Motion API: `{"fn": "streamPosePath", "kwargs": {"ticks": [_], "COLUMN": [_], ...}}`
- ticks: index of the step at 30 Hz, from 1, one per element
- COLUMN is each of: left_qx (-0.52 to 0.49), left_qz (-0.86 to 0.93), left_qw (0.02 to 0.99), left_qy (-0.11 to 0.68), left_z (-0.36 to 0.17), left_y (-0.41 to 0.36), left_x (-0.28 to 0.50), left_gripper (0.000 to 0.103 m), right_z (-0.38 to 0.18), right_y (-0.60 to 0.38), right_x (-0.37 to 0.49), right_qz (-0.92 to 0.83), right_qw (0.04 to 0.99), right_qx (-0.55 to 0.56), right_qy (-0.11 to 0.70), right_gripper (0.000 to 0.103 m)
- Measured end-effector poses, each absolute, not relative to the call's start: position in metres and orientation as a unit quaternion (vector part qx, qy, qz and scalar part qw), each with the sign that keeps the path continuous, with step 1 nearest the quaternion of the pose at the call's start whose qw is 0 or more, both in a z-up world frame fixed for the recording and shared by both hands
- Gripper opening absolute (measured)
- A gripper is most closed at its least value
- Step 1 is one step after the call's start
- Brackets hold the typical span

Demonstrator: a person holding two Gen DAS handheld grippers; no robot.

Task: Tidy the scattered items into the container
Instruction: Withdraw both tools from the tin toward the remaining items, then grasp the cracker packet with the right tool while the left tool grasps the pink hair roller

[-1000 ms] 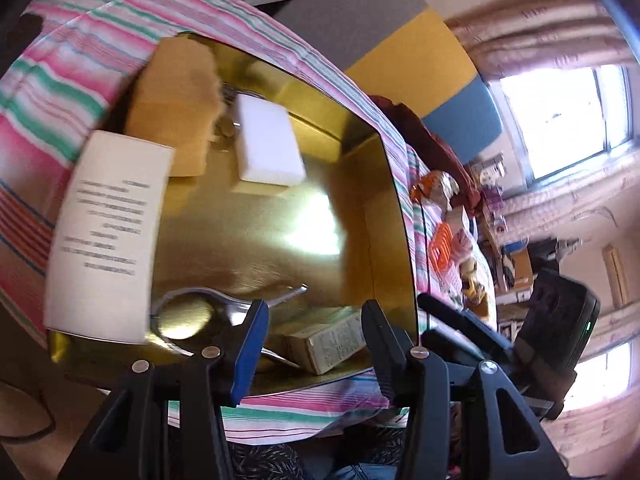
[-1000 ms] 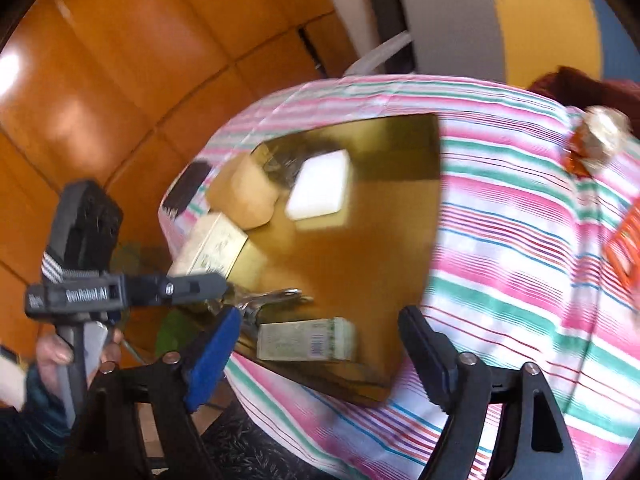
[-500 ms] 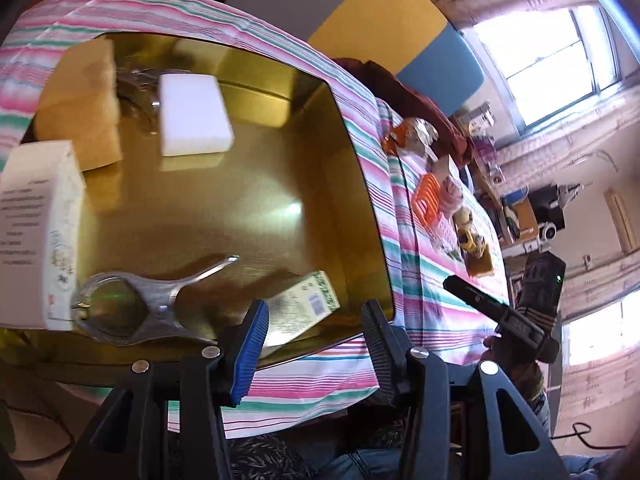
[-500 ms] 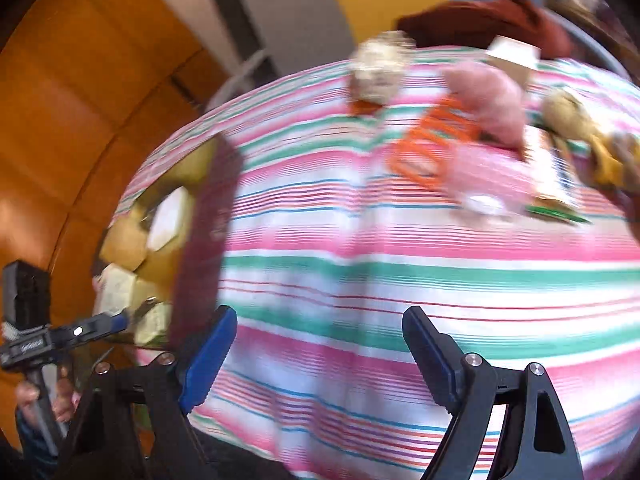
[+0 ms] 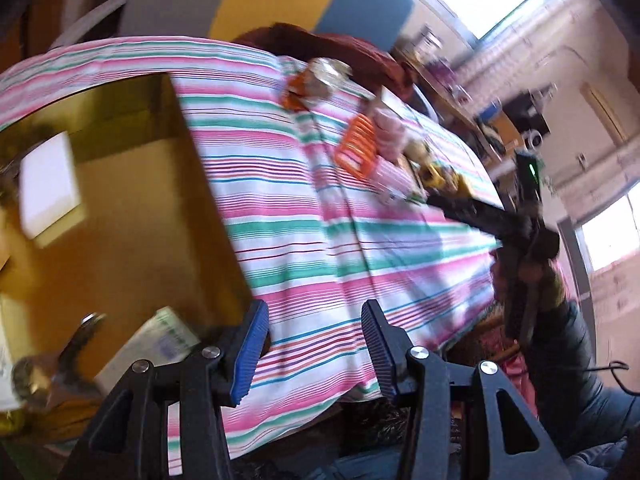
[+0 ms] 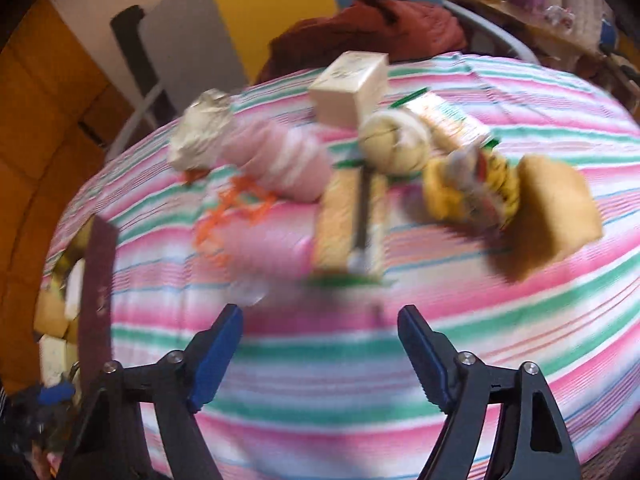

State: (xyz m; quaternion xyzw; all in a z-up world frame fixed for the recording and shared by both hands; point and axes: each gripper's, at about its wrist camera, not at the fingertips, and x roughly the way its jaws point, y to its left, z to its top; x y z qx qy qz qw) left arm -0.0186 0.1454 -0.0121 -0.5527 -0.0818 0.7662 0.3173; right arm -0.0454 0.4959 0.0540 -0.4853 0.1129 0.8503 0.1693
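Right gripper (image 6: 320, 344) swung toward scattered items (image 6: 400, 148)

Sponge (image 6: 554, 210) right of box (image 6: 352, 90)

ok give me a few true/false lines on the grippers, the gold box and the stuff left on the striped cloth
1. Both grippers are open and hold nothing. True: the left gripper and right gripper have their jaws spread with only cloth between them.
2. The gold box holds nothing. False: a white block and other items lie inside.
3. Several items lie on the striped cloth outside the box. True: among them a pink roll and a tan sponge.
4. The cream carton lies in the box. False: it stands on the cloth.
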Motion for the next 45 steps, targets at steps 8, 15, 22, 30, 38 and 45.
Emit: {"fn": "streamPosePath", "kwargs": {"ticks": [8,15,22,30,38,45], "left_qx": [-0.572,-0.576,-0.566,-0.540,-0.532,-0.529], "left_qz": [0.742,0.736,0.740,0.754,0.768,0.770], "left_qw": [0.344,0.353,0.362,0.370,0.342,0.337], "left_qy": [-0.053,-0.036,-0.001,0.060,0.098,0.121], "left_z": [-0.023,-0.029,-0.030,-0.032,-0.044,-0.054], "left_y": [0.190,0.217,0.257,0.323,0.363,0.381], "left_x": [-0.026,-0.039,-0.060,-0.089,-0.110,-0.120], "left_gripper": [0.049,0.049,0.049,0.050,0.065,0.072], "right_z": [0.040,0.022,0.024,0.026,0.025,0.025], "right_y": [0.529,0.538,0.553,0.567,0.570,0.570], "right_x": [-0.102,-0.131,-0.128,-0.132,-0.135,-0.146], "right_qz": [0.824,0.805,0.798,0.788,0.788,0.786], "right_qw": [0.177,0.166,0.169,0.160,0.139,0.136], "right_qx": [-0.525,-0.562,-0.573,-0.588,-0.595,-0.598], "right_qy": [0.121,0.096,0.080,0.088,0.078,0.083], "right_gripper": [0.078,0.075,0.049,0.048,0.053,0.054]}}
